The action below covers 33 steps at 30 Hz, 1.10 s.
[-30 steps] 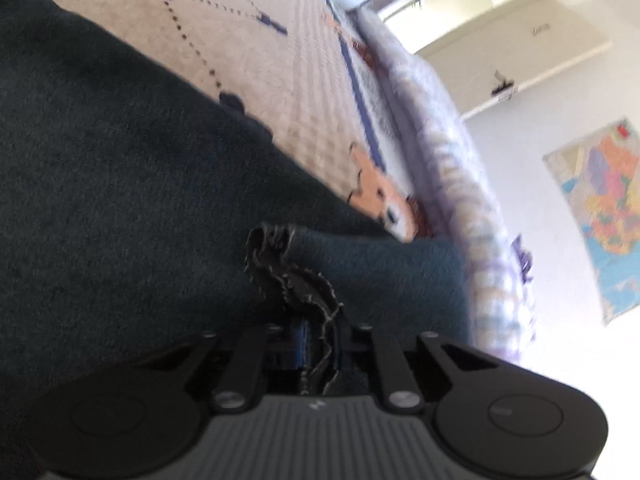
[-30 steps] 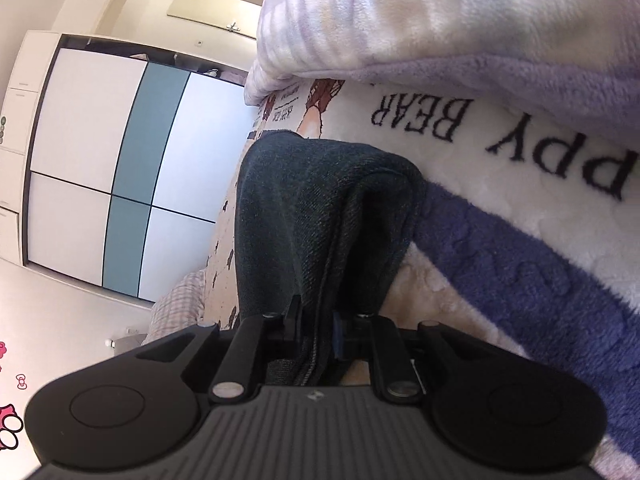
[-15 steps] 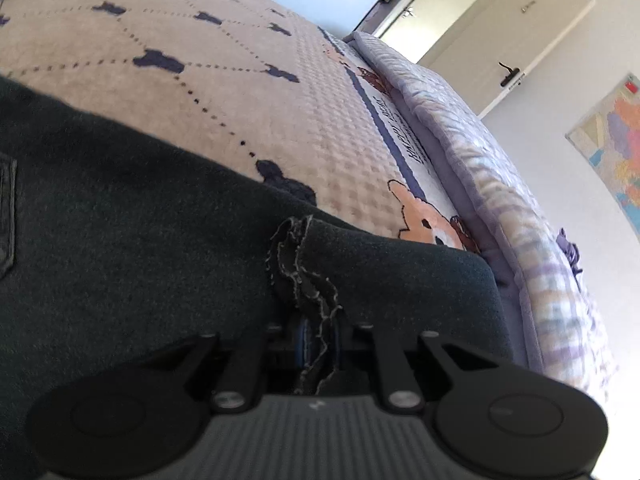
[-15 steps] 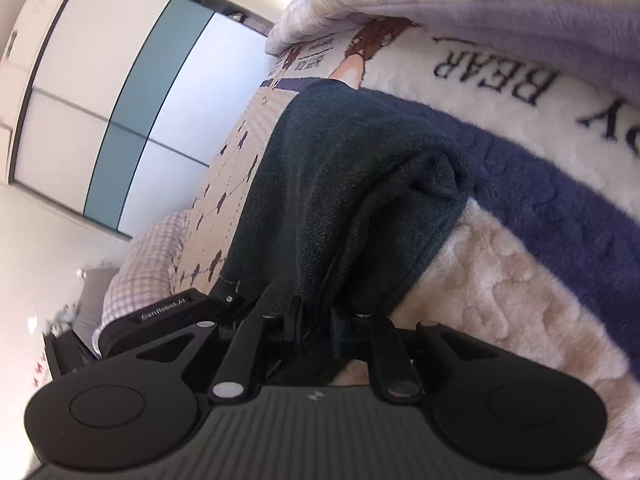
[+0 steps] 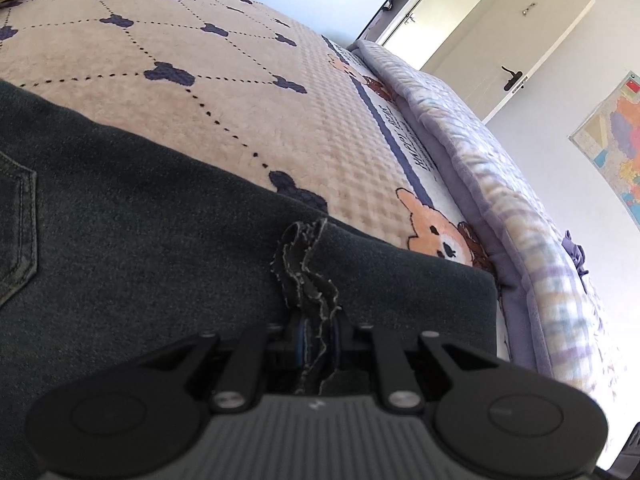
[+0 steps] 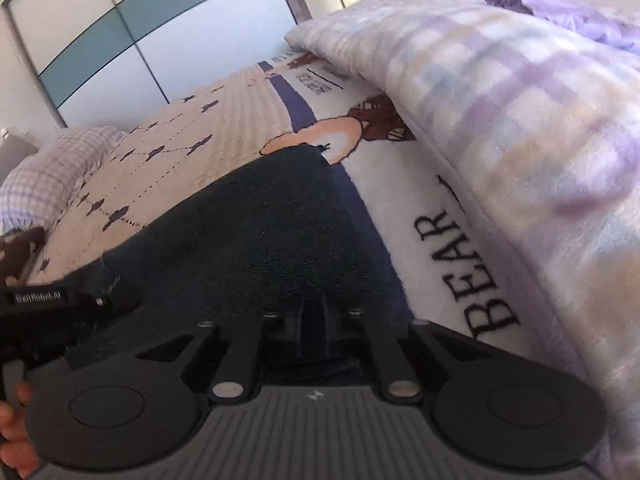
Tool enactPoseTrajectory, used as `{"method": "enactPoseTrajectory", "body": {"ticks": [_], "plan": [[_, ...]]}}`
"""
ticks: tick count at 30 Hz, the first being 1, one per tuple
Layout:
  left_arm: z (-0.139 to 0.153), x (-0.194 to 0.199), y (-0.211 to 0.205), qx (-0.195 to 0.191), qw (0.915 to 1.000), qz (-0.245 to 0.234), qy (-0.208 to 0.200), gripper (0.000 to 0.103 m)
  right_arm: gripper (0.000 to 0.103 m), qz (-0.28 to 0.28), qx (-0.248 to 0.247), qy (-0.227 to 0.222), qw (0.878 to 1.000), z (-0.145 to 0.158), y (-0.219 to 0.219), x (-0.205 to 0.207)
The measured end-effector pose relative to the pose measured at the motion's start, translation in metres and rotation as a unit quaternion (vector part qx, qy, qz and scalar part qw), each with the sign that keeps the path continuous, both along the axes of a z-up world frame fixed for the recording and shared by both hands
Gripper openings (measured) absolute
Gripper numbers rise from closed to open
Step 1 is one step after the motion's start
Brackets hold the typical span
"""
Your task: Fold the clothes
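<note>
Two tools grip one pair of dark jeans (image 5: 140,240) on the bed (image 5: 200,92). Left wrist view: left tool (image 5: 318,334) pinches the frayed hem. Right wrist view: right tool (image 6: 314,334) is clamped on a doubled layer. Likely mid-fold; next, lay both edges down squarely.

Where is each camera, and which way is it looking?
Left wrist: on the left gripper, looking along its fingers over dark jeans and the bear blanket toward a door.
Right wrist: on the right gripper, facing a wardrobe; a hand shows.
Shared: jeans, blanket, purple checked quilt.
</note>
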<state>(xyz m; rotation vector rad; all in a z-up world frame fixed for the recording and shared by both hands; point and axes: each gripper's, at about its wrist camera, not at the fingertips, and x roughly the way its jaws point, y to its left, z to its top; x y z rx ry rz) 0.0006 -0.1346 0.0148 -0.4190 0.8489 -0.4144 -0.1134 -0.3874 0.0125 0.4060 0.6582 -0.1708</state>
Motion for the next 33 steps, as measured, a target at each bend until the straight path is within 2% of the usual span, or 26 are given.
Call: {"method": "enactPoseTrajectory", "body": {"ticks": [2, 5, 7, 8, 9, 10, 11, 15, 17, 19, 22, 23, 24, 26, 29, 31, 33], "plan": [[0.001, -0.001, 0.000, 0.005, 1.0000, -0.004, -0.004, 0.013, 0.006, -0.003, -0.018, 0.014, 1.000, 0.006, 0.005, 0.004], [0.002, -0.001, -0.001, 0.007, 1.0000, -0.003, -0.005, 0.014, 0.007, 0.016, -0.071, 0.035, 0.997, 0.023, 0.015, 0.014], [0.002, 0.000, 0.001, 0.001, 1.0000, -0.001, -0.001, 0.014, 0.017, 0.027, -0.088, 0.015, 0.996, 0.038, 0.018, 0.019], [0.002, 0.001, 0.002, -0.003, 1.0000, 0.001, 0.001, 0.014, 0.020, 0.032, -0.085, 0.000, 0.996, 0.042, 0.017, 0.024], [0.001, 0.000, 0.004, -0.010, 0.9999, 0.004, 0.003, 0.014, 0.029, 0.037, -0.082, -0.013, 0.996, 0.047, 0.015, 0.030], [0.001, 0.000, 0.005, -0.016, 0.9998, 0.006, 0.006, 0.014, 0.033, 0.037, -0.077, -0.015, 0.996, 0.051, 0.014, 0.039], [0.000, 0.000, 0.006, -0.019, 0.9998, 0.006, 0.007, 0.014, 0.034, 0.034, -0.074, -0.012, 0.997, 0.050, 0.010, 0.050], [-0.003, 0.004, 0.008, -0.027, 0.9995, 0.007, 0.014, 0.014, 0.034, 0.030, -0.051, 0.057, 0.997, 0.019, -0.007, 0.098], [-0.002, 0.007, 0.010, -0.036, 0.9991, 0.004, 0.022, 0.014, 0.035, 0.050, -0.090, 0.062, 0.993, 0.014, 0.001, 0.104], [0.002, 0.011, 0.019, -0.056, 0.9980, -0.001, 0.028, 0.013, 0.036, 0.057, -0.106, 0.073, 0.990, 0.026, 0.008, 0.104], [0.015, 0.011, 0.039, -0.085, 0.9961, -0.007, 0.022, 0.010, 0.035, 0.067, -0.065, 0.018, 0.995, 0.051, 0.009, 0.084], [0.019, 0.011, 0.047, -0.082, 0.9965, -0.004, 0.013, 0.007, 0.035, 0.066, -0.057, -0.001, 0.996, 0.056, 0.010, 0.076], [0.023, 0.011, 0.055, -0.079, 0.9969, -0.001, 0.005, 0.000, 0.036, 0.063, -0.058, -0.009, 0.996, 0.060, 0.013, 0.072], [0.029, 0.011, 0.072, -0.075, 0.9972, 0.006, -0.008, 0.000, 0.038, 0.058, -0.077, -0.003, 0.995, 0.060, 0.018, 0.071], [0.016, 0.019, 0.093, -0.113, 0.9931, 0.017, 0.028, 0.000, 0.040, 0.054, -0.075, 0.055, 0.994, 0.034, 0.015, 0.085], [0.016, 0.019, 0.098, -0.126, 0.9913, 0.016, 0.034, 0.000, 0.040, 0.048, -0.069, 0.047, 0.995, 0.027, 0.011, 0.082], [0.019, 0.018, 0.101, -0.129, 0.9909, 0.017, 0.033, 0.002, 0.041, 0.038, -0.076, 0.022, 0.996, 0.036, 0.015, 0.070]]}}
